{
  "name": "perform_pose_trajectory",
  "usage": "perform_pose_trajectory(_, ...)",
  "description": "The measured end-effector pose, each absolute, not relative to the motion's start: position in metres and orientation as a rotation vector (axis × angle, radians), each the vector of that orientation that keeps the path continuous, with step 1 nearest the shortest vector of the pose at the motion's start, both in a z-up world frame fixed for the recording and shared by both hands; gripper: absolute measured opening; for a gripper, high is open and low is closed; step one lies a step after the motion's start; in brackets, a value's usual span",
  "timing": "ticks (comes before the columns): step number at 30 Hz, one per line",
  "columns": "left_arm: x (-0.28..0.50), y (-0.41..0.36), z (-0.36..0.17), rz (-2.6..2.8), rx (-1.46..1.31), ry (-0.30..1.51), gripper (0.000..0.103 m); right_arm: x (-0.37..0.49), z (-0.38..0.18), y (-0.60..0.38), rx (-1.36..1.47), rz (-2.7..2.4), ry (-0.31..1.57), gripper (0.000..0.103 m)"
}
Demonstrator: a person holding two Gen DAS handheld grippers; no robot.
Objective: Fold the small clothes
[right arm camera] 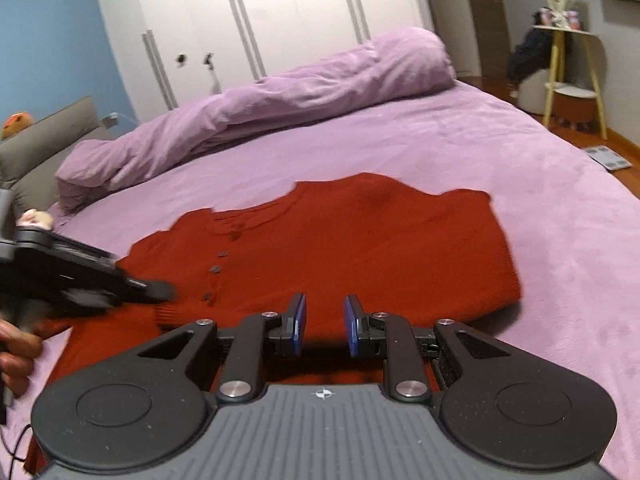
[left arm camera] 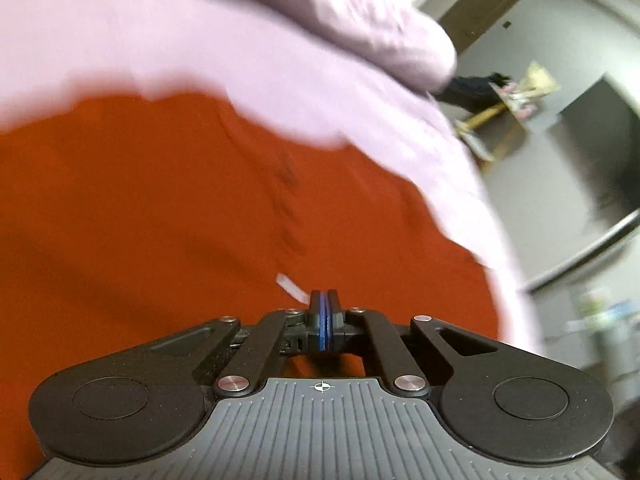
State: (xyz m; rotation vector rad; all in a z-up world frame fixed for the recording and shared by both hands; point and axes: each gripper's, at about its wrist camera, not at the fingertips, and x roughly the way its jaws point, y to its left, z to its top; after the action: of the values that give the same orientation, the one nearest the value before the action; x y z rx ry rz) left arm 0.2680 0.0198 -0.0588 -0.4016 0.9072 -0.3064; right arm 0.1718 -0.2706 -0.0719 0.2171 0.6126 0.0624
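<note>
Knitwear first: a rust-red cardigan (right arm camera: 340,248) lies spread on the lilac bed sheet (right arm camera: 520,152), button placket running down its left part, one sleeve trailing off toward the lower left. It seems laid flat this way so that edges can be lifted and brought over in clean folds.

Over the cardigan's near hem hangs the right gripper (right arm camera: 325,326), its blue pads parted with nothing between them, apparently poised to take the hem. At the cardigan's left side, near the lowest buttons, sits the left gripper (right arm camera: 160,290), blurred in the right wrist view. In its own camera the left gripper (left arm camera: 324,316) shows its pads pressed together, red fabric filling the view around them and a small white label (left arm camera: 292,290) just beside the tips. Whether cloth is caught between them cannot be told; my guess is that it pins or pinches the placket edge to steady the fold.

Beyond the cardigan, a rolled lilac duvet (right arm camera: 260,104) lies along the far side of the bed, out of the working area.
</note>
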Motion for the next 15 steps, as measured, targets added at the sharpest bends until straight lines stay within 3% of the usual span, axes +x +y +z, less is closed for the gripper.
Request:
perform_pose_trajectory(4, 0.273, 0.051, -0.046, -0.198, -0.348, 0.866, 0.002, 0.189, -0.079, -0.283, 0.241, 0.013, 0.642, 0.020)
perform_pose_trajectory(7, 0.263, 0.051, -0.066, -0.293, -0.553, 0.988, 0.025, 0.194, -0.079, -0.288, 0.289, -0.007, 0.634, 0.020)
perform_pose_trajectory(8, 0.255, 0.045, -0.075, -0.327, -0.603, 1.016, 0.041, 0.194, -0.079, -0.288, 0.307, -0.008, 0.630, 0.020)
perform_pose_trajectory(9, 0.248, 0.040, -0.083, -0.356, -0.647, 1.045, 0.046, 0.193, -0.080, -0.288, 0.318, -0.006, 0.628, 0.020)
perform_pose_trajectory(15, 0.218, 0.008, -0.127, -0.408, -0.814, 1.168, 0.049, 0.184, -0.082, -0.283, 0.315, 0.014, 0.649, 0.020)
